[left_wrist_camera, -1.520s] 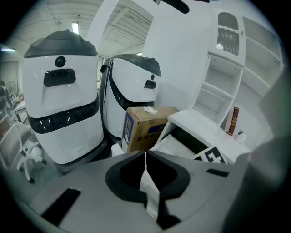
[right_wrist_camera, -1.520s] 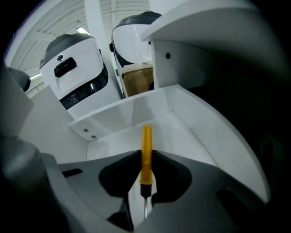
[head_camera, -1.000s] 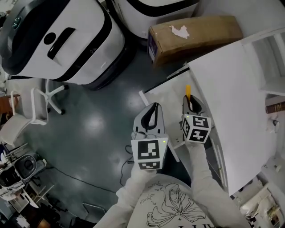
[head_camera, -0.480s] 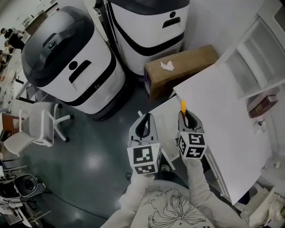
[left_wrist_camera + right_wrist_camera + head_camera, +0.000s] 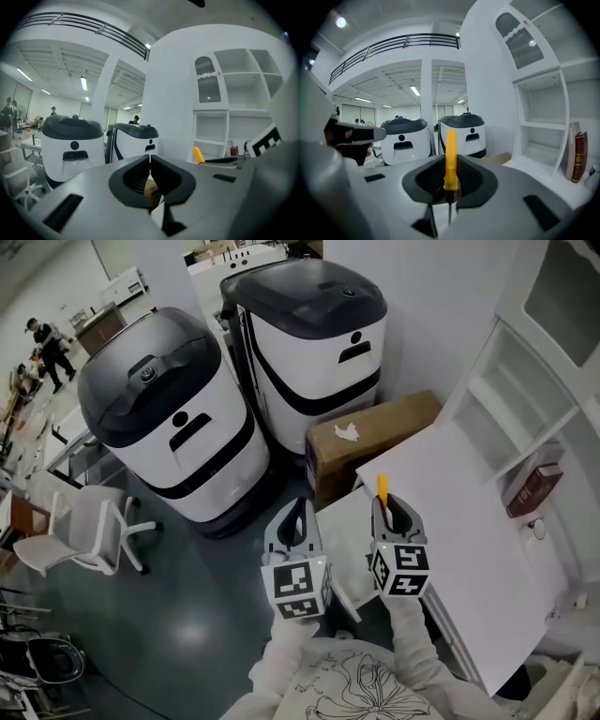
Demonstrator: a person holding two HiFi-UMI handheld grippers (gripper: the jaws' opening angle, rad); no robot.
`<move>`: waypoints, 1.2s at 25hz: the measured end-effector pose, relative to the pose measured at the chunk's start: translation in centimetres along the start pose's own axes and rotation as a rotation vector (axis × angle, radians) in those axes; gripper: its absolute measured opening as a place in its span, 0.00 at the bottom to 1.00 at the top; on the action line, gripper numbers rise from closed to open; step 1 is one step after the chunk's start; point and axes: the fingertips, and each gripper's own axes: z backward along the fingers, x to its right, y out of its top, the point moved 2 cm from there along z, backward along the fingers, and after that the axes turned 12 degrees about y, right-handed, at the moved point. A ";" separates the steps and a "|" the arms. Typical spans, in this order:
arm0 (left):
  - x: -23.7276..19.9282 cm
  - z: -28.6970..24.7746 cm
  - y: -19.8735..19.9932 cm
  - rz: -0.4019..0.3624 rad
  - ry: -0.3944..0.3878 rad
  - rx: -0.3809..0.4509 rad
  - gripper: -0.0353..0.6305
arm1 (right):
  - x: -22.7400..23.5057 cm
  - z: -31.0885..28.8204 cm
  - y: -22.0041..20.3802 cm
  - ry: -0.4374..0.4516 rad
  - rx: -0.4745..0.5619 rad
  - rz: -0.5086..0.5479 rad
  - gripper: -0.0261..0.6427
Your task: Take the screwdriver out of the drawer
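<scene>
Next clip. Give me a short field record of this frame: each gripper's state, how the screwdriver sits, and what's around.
left gripper: shut, nothing between the jaws
right gripper: shut on the screwdriver
screwdriver pose: yellow handle sticks out past the jaw tips, thin shaft runs back toward the gripper body
desk: white, bare top, to the right of the right gripper
surroundings: cardboard box by the desk corner; two white-and-black machines beyond it
</scene>
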 end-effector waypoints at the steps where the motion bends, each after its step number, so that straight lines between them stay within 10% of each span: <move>1: 0.0 0.3 0.4 0.001 0.002 0.011 0.07 | -0.2 0.3 0.6 0.005 0.015 0.006 0.14; 30: 1.0 3.8 4.2 -0.007 0.030 0.112 0.07 | -1.8 4.2 6.9 0.058 0.194 0.052 0.14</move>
